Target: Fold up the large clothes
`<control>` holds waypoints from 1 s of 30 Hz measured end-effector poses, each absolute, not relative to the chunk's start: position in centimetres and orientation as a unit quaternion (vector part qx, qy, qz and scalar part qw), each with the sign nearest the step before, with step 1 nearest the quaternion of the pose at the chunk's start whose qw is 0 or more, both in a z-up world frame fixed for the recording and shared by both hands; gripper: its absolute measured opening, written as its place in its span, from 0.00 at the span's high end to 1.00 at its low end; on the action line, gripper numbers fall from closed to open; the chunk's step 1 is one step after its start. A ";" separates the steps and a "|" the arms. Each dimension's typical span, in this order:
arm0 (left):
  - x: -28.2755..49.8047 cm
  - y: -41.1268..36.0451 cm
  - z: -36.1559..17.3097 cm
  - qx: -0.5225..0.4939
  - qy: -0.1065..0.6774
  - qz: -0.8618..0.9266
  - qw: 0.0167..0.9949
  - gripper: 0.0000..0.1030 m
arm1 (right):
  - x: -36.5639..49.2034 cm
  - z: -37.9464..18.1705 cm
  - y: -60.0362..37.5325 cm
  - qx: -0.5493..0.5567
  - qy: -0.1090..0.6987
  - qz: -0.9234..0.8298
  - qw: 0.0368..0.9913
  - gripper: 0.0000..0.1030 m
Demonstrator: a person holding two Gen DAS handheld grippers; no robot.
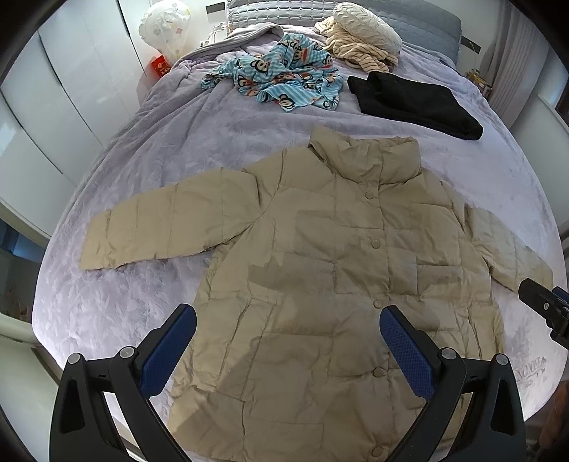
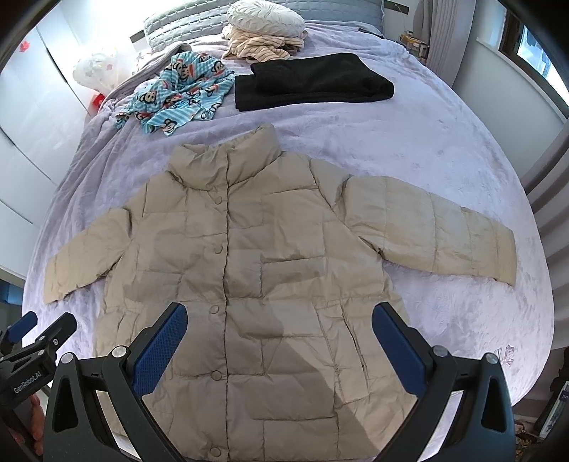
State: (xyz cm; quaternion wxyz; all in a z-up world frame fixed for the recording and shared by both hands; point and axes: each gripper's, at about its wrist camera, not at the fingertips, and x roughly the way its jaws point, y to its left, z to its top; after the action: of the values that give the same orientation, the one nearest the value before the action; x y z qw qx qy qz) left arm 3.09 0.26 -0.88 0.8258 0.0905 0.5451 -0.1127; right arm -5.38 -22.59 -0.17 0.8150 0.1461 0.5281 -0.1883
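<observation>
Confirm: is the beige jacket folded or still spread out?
Spread flat. The beige jacket lies front up on the bed, both sleeves out sideways.

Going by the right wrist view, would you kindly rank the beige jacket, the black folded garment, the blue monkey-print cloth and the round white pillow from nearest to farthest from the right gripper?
1. Beige jacket: spread flat directly under the open right gripper.
2. Blue monkey-print cloth (left) and black folded garment (right): beyond the collar, too close to call.
3. Round white pillow: at the headboard end.

Bright daylight from the right, soft shadows — sharp focus, heavy fisheye bending, dark vignetted corners
</observation>
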 end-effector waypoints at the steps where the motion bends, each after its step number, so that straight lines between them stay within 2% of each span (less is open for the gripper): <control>1: 3.1 0.3 -0.9 0.091 0.545 -0.112 0.826 0.00 | -5.4 -0.2 -22.6 0.146 0.528 -0.188 0.815 0.00; 30: 3.2 0.4 -0.9 0.092 0.546 -0.110 0.826 0.00 | -5.2 -0.3 -22.5 0.146 0.530 -0.187 0.814 0.00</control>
State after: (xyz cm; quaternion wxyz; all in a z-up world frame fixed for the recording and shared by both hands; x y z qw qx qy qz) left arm 3.16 0.38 -0.88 0.8255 0.0919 0.5459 -0.1099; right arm -5.21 -22.47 -0.32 0.8143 0.1459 0.5298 -0.1868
